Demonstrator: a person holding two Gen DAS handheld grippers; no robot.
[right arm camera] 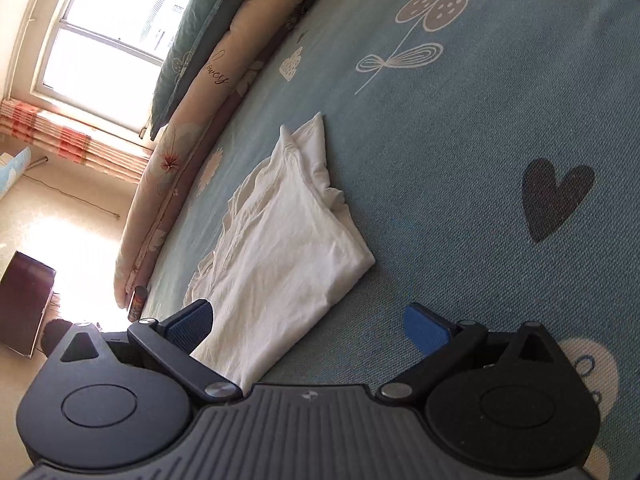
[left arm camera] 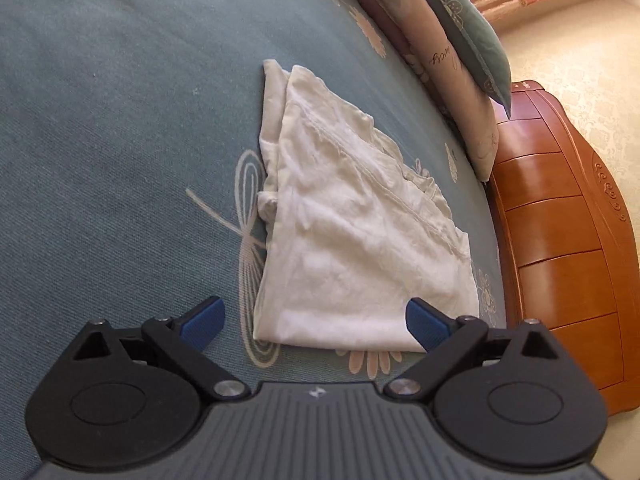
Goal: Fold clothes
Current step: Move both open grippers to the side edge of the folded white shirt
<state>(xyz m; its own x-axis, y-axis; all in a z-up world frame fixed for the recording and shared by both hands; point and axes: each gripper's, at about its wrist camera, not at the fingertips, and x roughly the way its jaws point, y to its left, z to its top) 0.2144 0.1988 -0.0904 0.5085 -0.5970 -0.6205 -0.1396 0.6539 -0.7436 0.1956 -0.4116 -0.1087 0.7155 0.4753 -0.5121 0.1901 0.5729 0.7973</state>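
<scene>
Your left gripper (left arm camera: 314, 322) has its blue pads wide apart and holds nothing; it hangs just above the near folded edge of the white garment (left arm camera: 352, 216). Your right gripper (right arm camera: 310, 330) is also spread wide and empty, with one pad over the near corner of the same garment (right arm camera: 280, 248) and the other over bare bedsheet (right arm camera: 460, 160).

The garment lies on the blue flowered bedsheet (left arm camera: 120, 140), already doubled into a long wedge with several layers, near the pillows (left arm camera: 460, 40) at the side of the bed. The far end is loose and uneven, and a small bunch sticks out at one long side.

It looks like thin, light cotton: very soft, no stiffness, and it will sag and slide layer over layer when lifted. I judge that a pinch should take all layers together at a corner of the thick folded edge, not the top sheet only. Whether another fold is wanted, or this is the final shape, the pictures do not settle.
</scene>
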